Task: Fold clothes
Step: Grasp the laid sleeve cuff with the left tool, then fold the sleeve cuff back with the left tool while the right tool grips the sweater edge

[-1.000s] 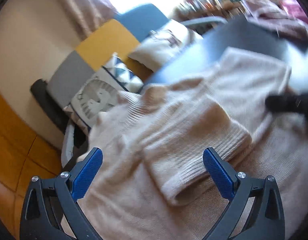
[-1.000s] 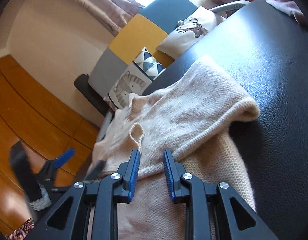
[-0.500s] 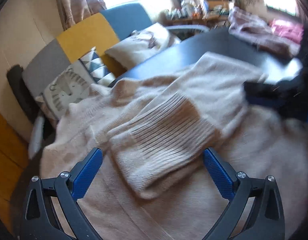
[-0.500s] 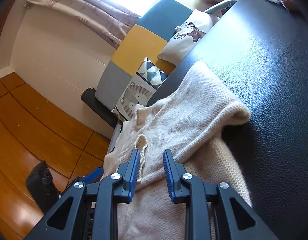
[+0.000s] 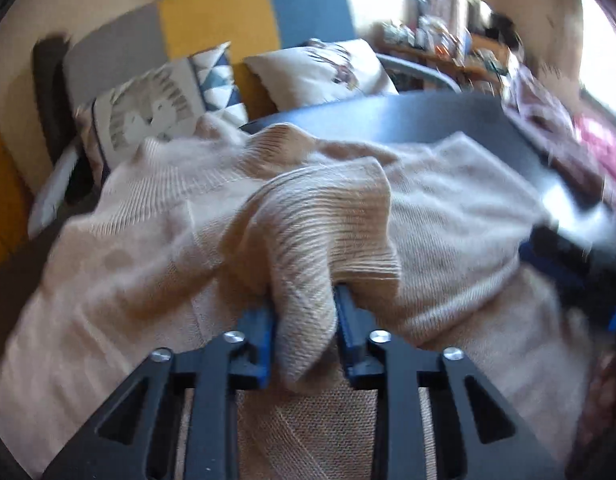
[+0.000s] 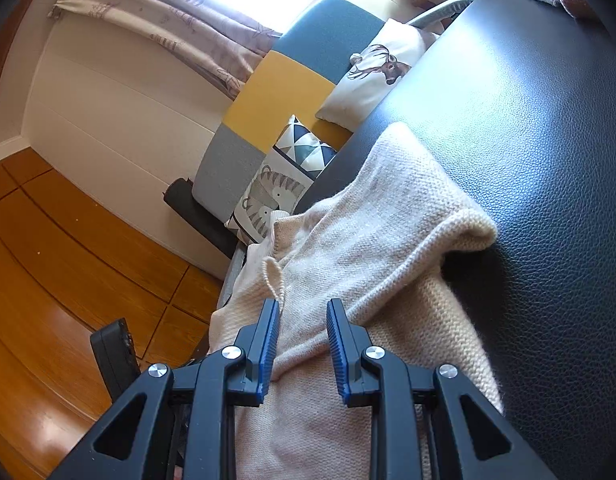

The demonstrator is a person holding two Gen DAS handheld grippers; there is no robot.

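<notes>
Knitwear first: a cream sweater (image 5: pixel 447 200) lies spread on the dark table (image 6: pixel 527 120), its left edge hanging off toward the floor; one sleeve lies folded across the body, its ribbed cuff (image 5: pixel 327 224) bunched up, so the fold looks early, with the body yet to be doubled over and squared; the left gripper (image 5: pixel 304 328) tilts steeply down onto the cloth, its jaws closing with the cuff pinched between the blue pads; the right gripper (image 6: pixel 300 344) points nearly level along the table, its jaws narrowly apart and clamped on a fold of the sweater's side; beyond the table stand a patchwork sofa (image 6: pixel 284 88) and cushions (image 6: pixel 371 72).
</notes>
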